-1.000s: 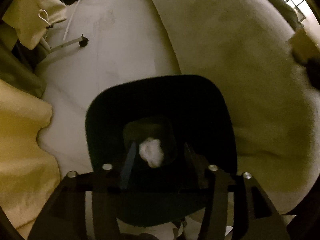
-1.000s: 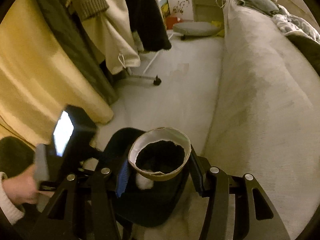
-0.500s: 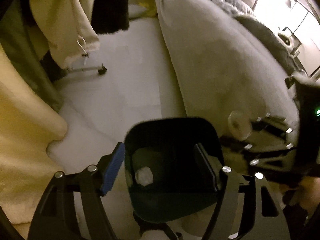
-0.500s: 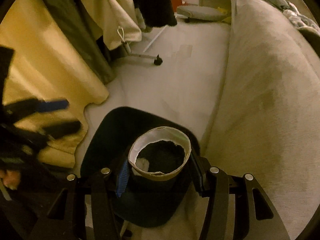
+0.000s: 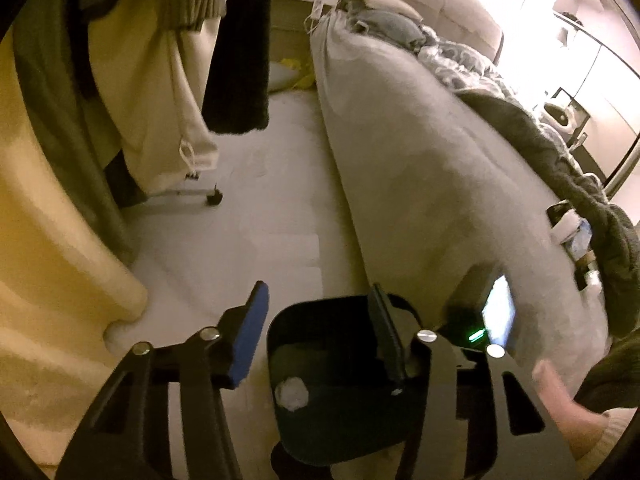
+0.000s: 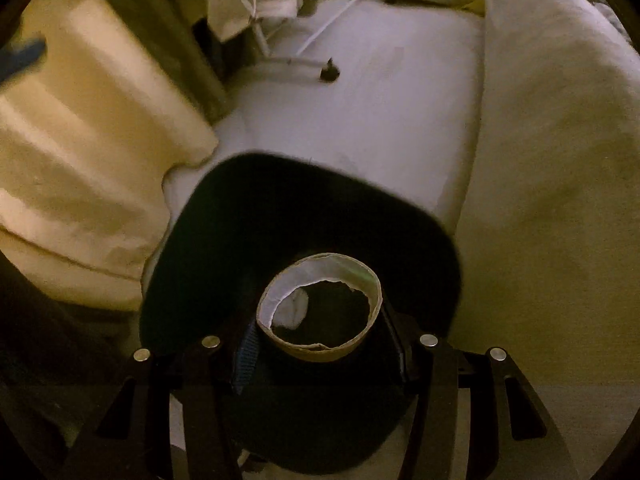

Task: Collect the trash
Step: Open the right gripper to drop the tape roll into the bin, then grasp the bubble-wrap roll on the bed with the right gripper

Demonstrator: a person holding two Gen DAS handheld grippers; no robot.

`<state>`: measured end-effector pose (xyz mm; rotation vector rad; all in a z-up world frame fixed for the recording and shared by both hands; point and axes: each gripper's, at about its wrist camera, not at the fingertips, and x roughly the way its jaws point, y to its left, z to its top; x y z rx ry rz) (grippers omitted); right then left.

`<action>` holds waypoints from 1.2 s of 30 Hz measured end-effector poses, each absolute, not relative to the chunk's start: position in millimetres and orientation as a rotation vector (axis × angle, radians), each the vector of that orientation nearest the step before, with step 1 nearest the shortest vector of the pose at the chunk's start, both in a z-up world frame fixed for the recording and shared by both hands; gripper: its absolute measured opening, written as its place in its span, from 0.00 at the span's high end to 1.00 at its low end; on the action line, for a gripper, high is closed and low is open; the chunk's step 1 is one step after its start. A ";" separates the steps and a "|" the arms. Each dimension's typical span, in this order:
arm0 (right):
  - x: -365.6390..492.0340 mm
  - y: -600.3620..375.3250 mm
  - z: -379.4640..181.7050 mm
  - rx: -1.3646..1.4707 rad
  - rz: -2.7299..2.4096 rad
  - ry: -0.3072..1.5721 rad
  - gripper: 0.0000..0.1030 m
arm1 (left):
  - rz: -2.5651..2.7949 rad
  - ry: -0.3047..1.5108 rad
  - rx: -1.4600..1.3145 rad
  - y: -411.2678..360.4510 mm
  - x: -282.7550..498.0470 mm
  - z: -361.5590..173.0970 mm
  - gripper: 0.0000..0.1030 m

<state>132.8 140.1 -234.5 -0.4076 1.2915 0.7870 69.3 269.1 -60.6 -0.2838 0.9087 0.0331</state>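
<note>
A black trash bin (image 5: pixel 340 392) stands on the pale floor beside the bed, with a white crumpled tissue (image 5: pixel 292 394) lying at its bottom. My left gripper (image 5: pixel 316 336) is open and empty, raised above the bin's left side. In the right wrist view my right gripper (image 6: pixel 320 344) is shut on a cardboard tube (image 6: pixel 320 308), held over the open bin (image 6: pixel 248 240). The tissue (image 6: pixel 294 310) shows through the tube's hole.
A grey bed (image 5: pixel 420 184) runs along the right. Cream curtains (image 5: pixel 48 272) and hanging clothes (image 5: pixel 236 48) are on the left, with a wheeled rack foot (image 5: pixel 214 198) on the floor. The other gripper's lit screen (image 5: pixel 498 312) is at the bin's right.
My left gripper has opened, lifted and tilted up away from the bin; the tissue lies in the bin. My right gripper with the tube has moved over the bin.
</note>
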 end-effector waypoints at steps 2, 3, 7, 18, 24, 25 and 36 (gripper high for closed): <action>129.7 144.3 -244.3 -0.427 0.791 1.313 0.48 | 0.018 0.890 -0.290 270.0 68.8 -55.9 0.53; 127.5 145.3 -248.5 -0.439 0.793 1.323 0.48 | 0.010 0.879 -0.297 269.9 70.1 -52.4 0.54; 122.7 143.0 -260.5 -0.464 0.775 1.362 0.43 | -0.025 0.836 -0.318 268.8 74.2 -42.1 0.54; 115.2 127.5 -235.2 -0.451 0.777 1.312 0.28 | -0.057 0.752 -0.314 253.2 85.2 -30.3 0.54; 121.4 109.2 -196.0 -0.363 0.798 1.225 0.28 | -0.102 0.672 -0.261 226.0 86.7 -3.0 0.54; 122.1 104.8 -188.2 -0.346 0.799 1.207 0.28 | -0.112 0.662 -0.257 221.2 87.0 0.7 0.54; 128.1 37.6 -108.9 -0.289 0.755 0.996 0.28 | -0.180 0.613 -0.241 178.4 99.2 20.4 0.50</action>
